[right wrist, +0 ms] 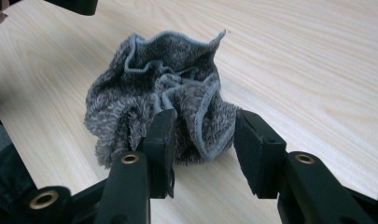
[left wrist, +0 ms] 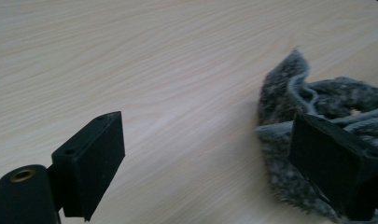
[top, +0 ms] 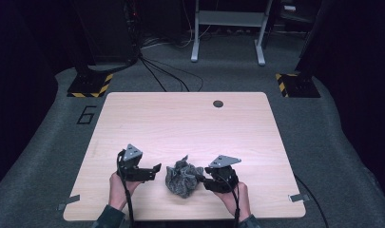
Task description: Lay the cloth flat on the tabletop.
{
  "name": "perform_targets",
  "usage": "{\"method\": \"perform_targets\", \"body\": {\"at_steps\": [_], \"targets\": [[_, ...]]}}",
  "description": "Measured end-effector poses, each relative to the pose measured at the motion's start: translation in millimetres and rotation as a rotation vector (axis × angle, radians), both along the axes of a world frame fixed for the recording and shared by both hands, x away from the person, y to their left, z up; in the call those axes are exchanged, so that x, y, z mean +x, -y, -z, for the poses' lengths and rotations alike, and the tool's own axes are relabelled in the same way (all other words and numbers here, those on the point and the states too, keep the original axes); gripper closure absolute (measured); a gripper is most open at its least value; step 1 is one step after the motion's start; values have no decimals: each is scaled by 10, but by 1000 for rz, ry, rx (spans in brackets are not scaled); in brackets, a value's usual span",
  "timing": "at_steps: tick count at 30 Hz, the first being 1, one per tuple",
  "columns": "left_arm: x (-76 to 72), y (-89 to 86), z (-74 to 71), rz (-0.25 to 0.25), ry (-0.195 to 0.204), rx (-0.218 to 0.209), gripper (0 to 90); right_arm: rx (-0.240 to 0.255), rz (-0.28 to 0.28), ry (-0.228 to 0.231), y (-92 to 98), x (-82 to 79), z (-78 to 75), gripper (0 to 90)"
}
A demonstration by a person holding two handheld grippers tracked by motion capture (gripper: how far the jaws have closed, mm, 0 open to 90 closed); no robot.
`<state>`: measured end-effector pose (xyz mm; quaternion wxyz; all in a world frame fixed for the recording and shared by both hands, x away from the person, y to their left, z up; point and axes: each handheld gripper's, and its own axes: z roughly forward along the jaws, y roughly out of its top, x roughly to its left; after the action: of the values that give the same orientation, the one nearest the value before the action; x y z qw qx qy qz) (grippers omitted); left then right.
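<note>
A crumpled grey fleecy cloth (top: 181, 177) lies in a heap near the front edge of the wooden table (top: 190, 118). My right gripper (top: 203, 181) is at the cloth's right side. In the right gripper view a hemmed fold of the cloth (right wrist: 203, 126) fills the gap between its jaws, and both pads touch it. My left gripper (top: 155, 169) hovers just left of the heap, open with nothing between its jaws. In the left gripper view the cloth (left wrist: 289, 93) lies behind the right-hand jaw, and the left gripper (left wrist: 210, 172) frames bare table.
A dark round hole (top: 218, 103) sits near the table's far edge. Beyond the table are grey carpet, cables, a metal frame (top: 228, 28) and stand feet with yellow-black stripes (top: 91, 85). The person's hands come in over the front edge.
</note>
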<state>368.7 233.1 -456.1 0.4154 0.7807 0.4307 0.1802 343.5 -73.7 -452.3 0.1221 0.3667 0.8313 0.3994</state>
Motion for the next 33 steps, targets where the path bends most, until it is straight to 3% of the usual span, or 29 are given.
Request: {"method": "perform_targets", "body": {"at_steps": [6, 8, 10, 12, 14, 15, 17, 22, 33], "targets": [[63, 313, -16, 115, -27, -15, 170, -28, -1, -14, -9, 23, 89, 644], [84, 398, -10, 132, -31, 4, 205, -34, -19, -18, -22, 44, 119, 687], [94, 437, -2, 142, -40, 11, 288, -41, -25, -18, -33, 55, 134, 709], [118, 514, 33, 152, -50, 45, 424, -59, -28, -28, -66, 62, 157, 767], [124, 526, 49, 155, -57, 47, 452, -61, -25, -24, -73, 63, 162, 789], [133, 530, 63, 157, -59, 53, 521, -57, -26, -24, -74, 64, 165, 808], [157, 523, 103, 165, -66, 52, 665, -54, -23, -26, -56, 64, 157, 848], [173, 482, 159, 156, -75, 33, 856, -48, -4, -9, -19, 74, 133, 870], [133, 254, 129, 82, -40, -8, 883, -36, 60, 38, 206, 124, -15, 874]]}}
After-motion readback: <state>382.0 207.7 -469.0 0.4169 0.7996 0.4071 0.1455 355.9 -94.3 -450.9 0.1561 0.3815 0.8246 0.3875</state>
